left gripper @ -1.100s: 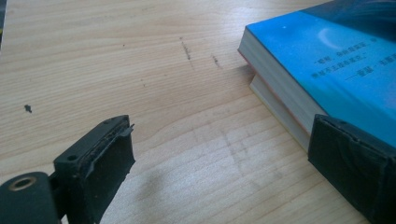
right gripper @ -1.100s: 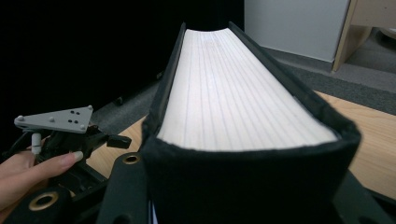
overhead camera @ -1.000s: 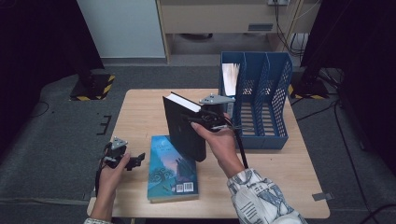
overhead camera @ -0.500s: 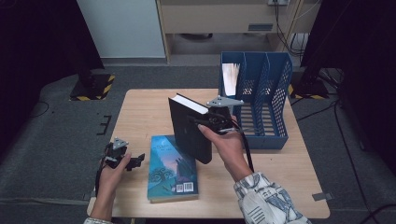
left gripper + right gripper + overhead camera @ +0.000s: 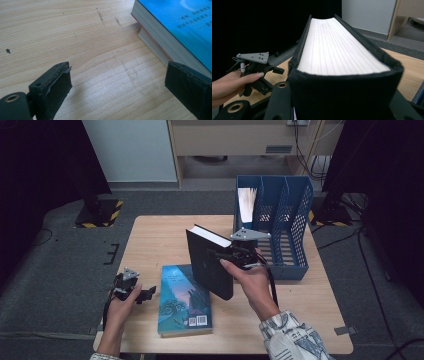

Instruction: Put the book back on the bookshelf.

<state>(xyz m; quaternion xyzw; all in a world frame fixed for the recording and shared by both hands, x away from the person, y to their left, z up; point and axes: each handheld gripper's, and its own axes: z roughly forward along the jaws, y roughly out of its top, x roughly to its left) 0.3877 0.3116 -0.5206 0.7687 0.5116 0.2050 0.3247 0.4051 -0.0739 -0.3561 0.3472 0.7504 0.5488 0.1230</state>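
Note:
A thick black book (image 5: 209, 266) stands upright above the middle of the wooden table (image 5: 160, 235), with my right gripper (image 5: 236, 256) shut on its spine end. In the right gripper view the book's white page edge (image 5: 337, 50) runs away between the jaws. A blue book (image 5: 182, 300) lies flat on the table in front of it. My left gripper (image 5: 142, 294) rests low at the table's left front, open, its jaws (image 5: 117, 75) wide over bare wood beside the blue book's (image 5: 180, 25) page edge.
A blue mesh file rack (image 5: 292, 227) with three slots stands at the table's back right; white papers (image 5: 247, 202) fill its left slot. The left hand and gripper (image 5: 259, 67) appear at the left of the right gripper view. Dark floor surrounds the table.
My right gripper has carried the black book a little to the right, toward the blue rack. The left gripper and the blue book have stayed put.

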